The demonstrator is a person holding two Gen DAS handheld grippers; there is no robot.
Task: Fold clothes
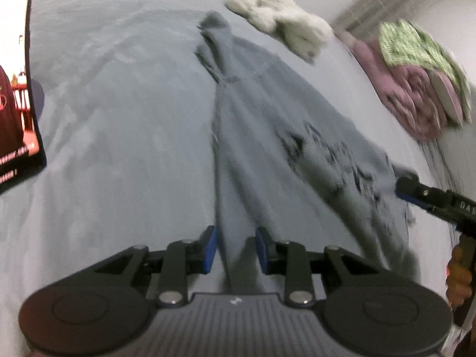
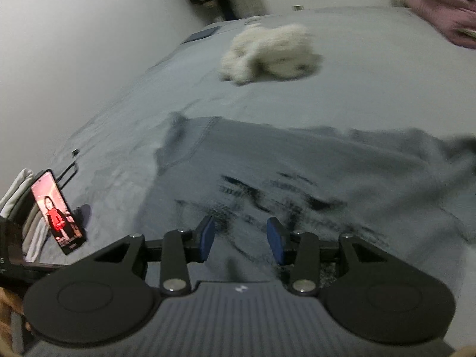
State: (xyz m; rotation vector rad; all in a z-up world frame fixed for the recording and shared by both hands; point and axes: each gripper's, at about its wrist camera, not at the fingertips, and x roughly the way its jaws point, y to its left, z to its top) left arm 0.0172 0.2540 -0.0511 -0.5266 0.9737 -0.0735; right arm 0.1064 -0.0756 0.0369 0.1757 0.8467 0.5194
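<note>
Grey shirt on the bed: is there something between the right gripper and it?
Nothing visible. The right gripper is open directly above the grey shirt; the white fluffy garment lies farther away on the bed.

The light was dim, flat and cool in both my views, leaving only soft shadows under my jaws and no glare except the glowing phone screen [image 2: 58, 212]. Motion blur smeared the dark print on the grey garment [image 2: 297, 178], the white fluffy piece [image 1: 279, 17] and the pink pile [image 1: 416, 95]. The fisheye bent the bed [image 1: 119, 119] at the edges, with black corners.
</note>
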